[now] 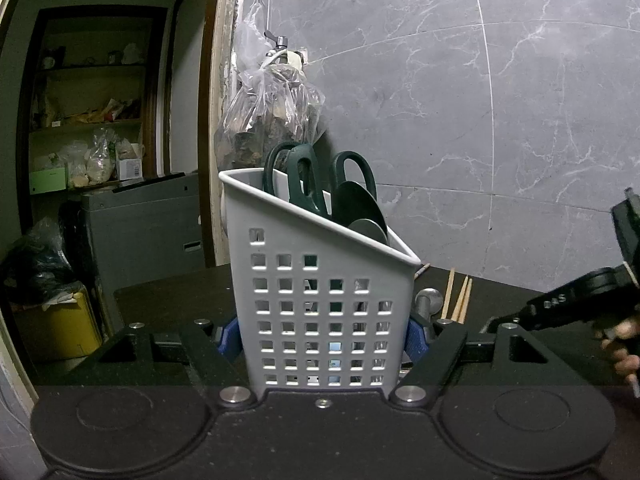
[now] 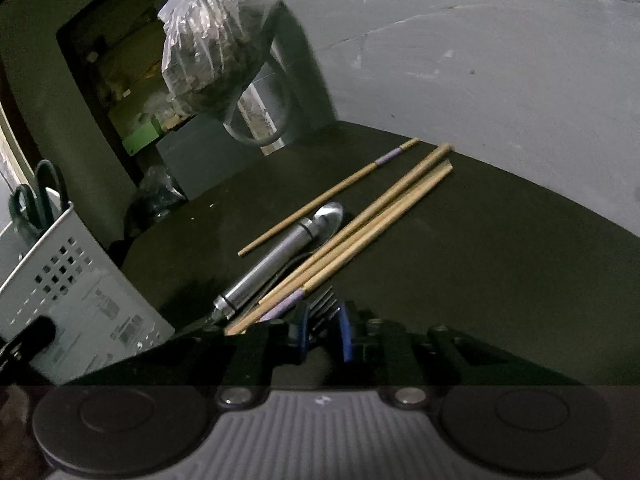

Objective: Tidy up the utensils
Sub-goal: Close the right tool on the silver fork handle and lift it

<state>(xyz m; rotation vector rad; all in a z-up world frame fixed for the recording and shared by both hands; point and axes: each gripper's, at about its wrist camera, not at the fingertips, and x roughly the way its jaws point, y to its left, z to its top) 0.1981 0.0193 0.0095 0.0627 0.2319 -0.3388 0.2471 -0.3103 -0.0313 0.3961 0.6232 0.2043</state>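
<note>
1. Left wrist view: the left gripper [image 1: 323, 336] is clamped on a white perforated caddy [image 1: 320, 304], its blue pads [image 1: 228, 338] pressed against the caddy's two side walls
2. The caddy stands upright on a dark table [image 1: 168, 300], close in front of the camera, its slanted rim higher at the left
3. Inside the caddy, dark green scissors [image 1: 308, 176] stand with their handle loops above the rim, and a dark rounded utensil head [image 1: 360, 208] leans beside them on the right
4. Behind the caddy's right side, the ends of wooden chopsticks [image 1: 458, 298] and a metal handle end [image 1: 428, 300] lie on the table
5. At the right edge, the right gripper [image 1: 568, 300] shows as a black body, with a person's fingers [image 1: 624, 348] curled around it
6. A clear plastic bag [image 1: 272, 112] hangs on the grey marbled wall [image 1: 500, 100]; to the left an open shelf [image 1: 88, 120] holds clutter
7. Right wrist view: the right gripper [image 2: 323, 334] has its blue fingers [image 2: 346, 336] close together around dark fork tines [image 2: 324, 304]; blur hides whether the pads press on them, so I cannot tell whether it grasps
8. Just ahead, a metal-handled spoon [image 2: 280, 252] lies among four chopsticks [image 2: 376, 220], one apart on the left, three bunched on the right touching the spoon's side
9. The caddy [image 2: 76, 300] sits tilted in the view at the far left, well apart from the loose utensils
</note>
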